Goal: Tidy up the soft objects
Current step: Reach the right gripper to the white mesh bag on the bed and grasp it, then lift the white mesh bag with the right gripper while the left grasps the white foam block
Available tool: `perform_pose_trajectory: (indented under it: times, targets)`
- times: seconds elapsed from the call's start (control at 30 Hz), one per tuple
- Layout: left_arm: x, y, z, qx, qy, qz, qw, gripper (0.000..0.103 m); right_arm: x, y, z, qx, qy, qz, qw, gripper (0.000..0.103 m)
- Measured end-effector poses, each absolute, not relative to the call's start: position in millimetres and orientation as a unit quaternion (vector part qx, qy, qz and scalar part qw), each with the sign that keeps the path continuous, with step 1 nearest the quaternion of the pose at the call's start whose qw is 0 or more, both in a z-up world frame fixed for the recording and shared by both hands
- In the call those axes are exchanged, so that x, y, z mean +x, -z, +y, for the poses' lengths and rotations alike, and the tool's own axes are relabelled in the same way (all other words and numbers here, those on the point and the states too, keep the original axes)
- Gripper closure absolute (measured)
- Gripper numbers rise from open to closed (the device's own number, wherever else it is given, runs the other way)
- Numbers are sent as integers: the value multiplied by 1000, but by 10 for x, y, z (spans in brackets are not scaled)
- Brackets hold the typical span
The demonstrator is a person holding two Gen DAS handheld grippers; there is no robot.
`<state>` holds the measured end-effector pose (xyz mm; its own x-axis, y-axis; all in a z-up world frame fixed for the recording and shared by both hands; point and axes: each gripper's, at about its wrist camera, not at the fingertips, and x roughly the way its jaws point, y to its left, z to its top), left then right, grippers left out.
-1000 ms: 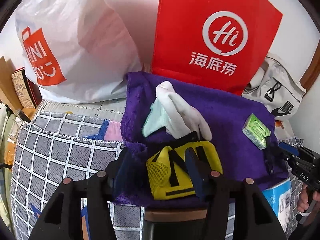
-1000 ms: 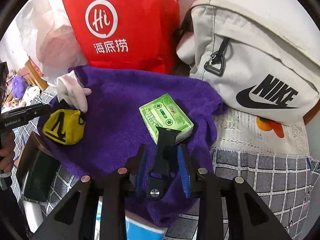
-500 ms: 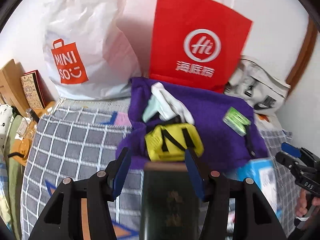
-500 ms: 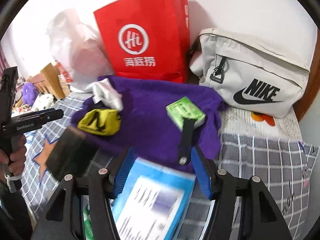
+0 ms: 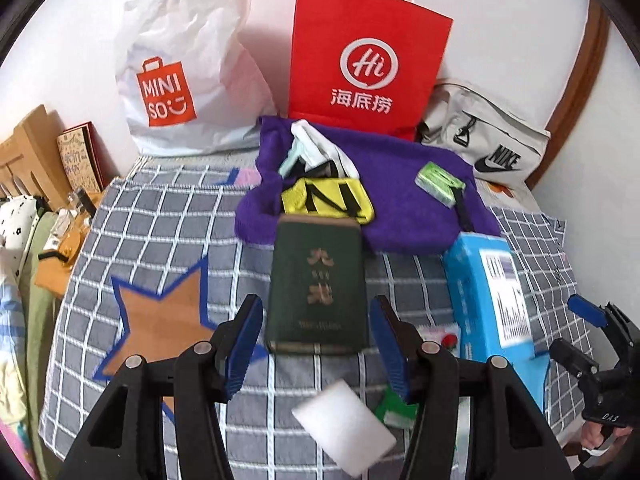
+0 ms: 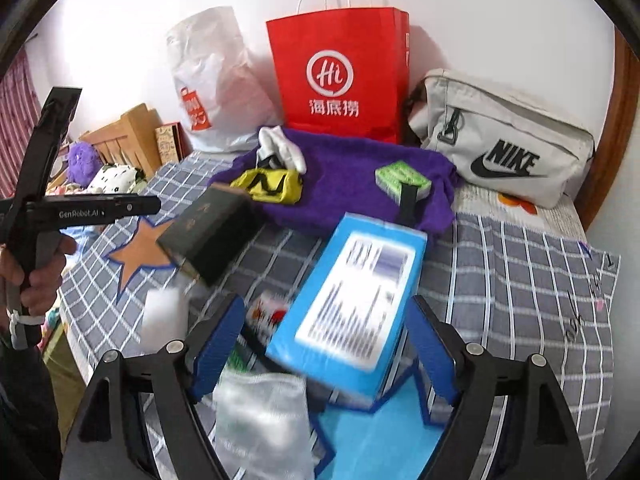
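A purple towel (image 5: 400,184) (image 6: 348,176) lies at the back of the checked bed cover. On it are a yellow and black pouch (image 5: 326,199) (image 6: 272,185), a white and mint cloth (image 5: 320,152) (image 6: 280,146), a green tissue pack (image 5: 438,178) (image 6: 402,176) and a black strap (image 6: 408,200). My left gripper (image 5: 316,348) is open and empty, above a dark green book (image 5: 318,284) (image 6: 208,232). My right gripper (image 6: 324,352) is open and empty, above a blue box (image 6: 352,300) (image 5: 488,284).
A red paper bag (image 5: 368,68), a white Miniso bag (image 5: 180,64) and a grey Nike bag (image 6: 504,152) stand against the back wall. A white foam block (image 5: 344,428) (image 6: 164,312) and clear plastic packaging (image 6: 260,420) lie near the front. A wooden headboard (image 5: 28,152) is at left.
Both grippers have pulled back from the purple towel and opened. The left one let go of the yellow pouch, the right one let go of the black strap. Book and blue box came into view.
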<state>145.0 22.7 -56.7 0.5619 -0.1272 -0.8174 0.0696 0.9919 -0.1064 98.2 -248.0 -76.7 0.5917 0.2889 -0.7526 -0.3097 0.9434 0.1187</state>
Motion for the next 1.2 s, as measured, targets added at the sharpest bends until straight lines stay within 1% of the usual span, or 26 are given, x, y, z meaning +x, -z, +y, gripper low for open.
perform_pose_trajectory:
  times: [0.37,0.43,0.53,0.67,0.73,0.83,0.93,0.97,1.03,1.07,1.1,1.13,1.2]
  targets:
    - [1002,717,278,-26,37,459,887,48,536,1298,-2393,-15,-156,475,866,21]
    - [944,731,314,-31,38,456,889,48,481,1384,-2359,-8,-151,485,861,18]
    - [895,768,353,-33,39,456,888,48,397,1468,-2295,2,-149,489,860,13]
    - [853,816,382,-32,42,459,887,48,332,1541,-2182,3,-150,492,858,12]
    - [832,841,386,-30,40,458,887,44,319,1599,-2120,0,-147,497,855,12]
    - [791,886,400,-30,44,459,887,44,307,1691,-2051,-8,-137,508,850,12]
    - [754,930,396,-32,51,461,885,44,289,1728,-2023,-20,-130,502,855,12]
    - [746,947,382,-31,54,463,884,44,290,1738,-2028,-25,-124,501,856,15]
    - [739,982,349,-26,54,468,882,43,285,1739,-2060,-22,-121,499,858,30]
    - [735,996,339,-24,54,469,881,43,285,1738,-2081,-17,-123,501,857,43]
    - [732,1015,326,-23,54,470,880,43,280,1732,-2104,-12,-125,503,855,53]
    - [735,1028,321,-23,54,472,880,43,268,1716,-2123,-10,-125,503,855,57]
    - [729,1053,314,-24,54,474,878,43,227,1670,-2141,-15,-128,496,859,69]
